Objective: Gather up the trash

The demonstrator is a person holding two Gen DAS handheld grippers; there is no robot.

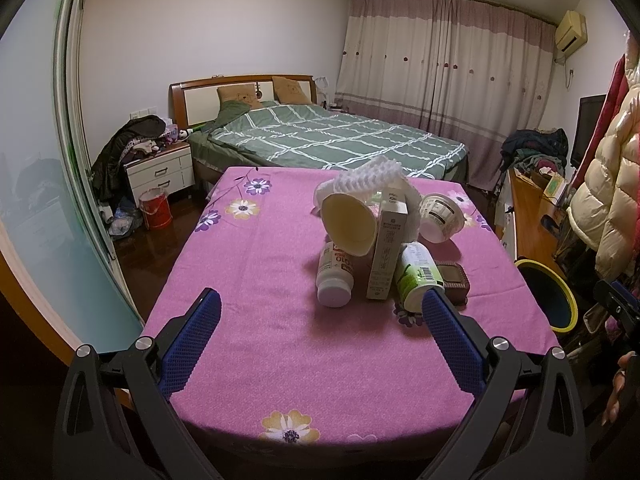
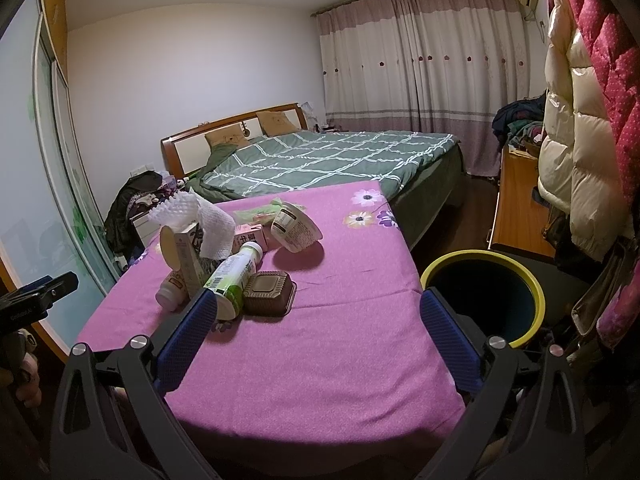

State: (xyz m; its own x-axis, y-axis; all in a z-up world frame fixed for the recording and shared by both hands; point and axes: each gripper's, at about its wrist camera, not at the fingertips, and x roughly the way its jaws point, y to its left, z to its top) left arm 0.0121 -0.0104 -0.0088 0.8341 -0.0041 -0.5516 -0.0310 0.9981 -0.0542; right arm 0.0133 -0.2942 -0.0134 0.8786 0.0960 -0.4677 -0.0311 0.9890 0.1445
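Well back from the heap, the left gripper [image 1: 320, 320] and right gripper [image 2: 318, 320] both hang wide and empty above the pink floral tablecloth [image 1: 256, 272]. Trash lies clustered mid-table: a paper cup [image 1: 348, 224], white pill bottle [image 1: 334, 278], green-labelled drink bottle [image 2: 232, 280] and brown plastic tray [image 2: 268, 290]. Just beside the table's right edge stands the yellow-rimmed bin [image 2: 528, 280].

White-walled bedroom: a green plaid bed [image 1: 320, 140] with wooden headboard [image 1: 240, 88], drawn pink-banded curtains [image 1: 440, 60], dark wood floor [image 1: 176, 224].

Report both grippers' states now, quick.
Left gripper: open, holding nothing, over the pink flowered tablecloth, short of the trash pile.
Right gripper: open, holding nothing, beside the yellow-rimmed dark bin.
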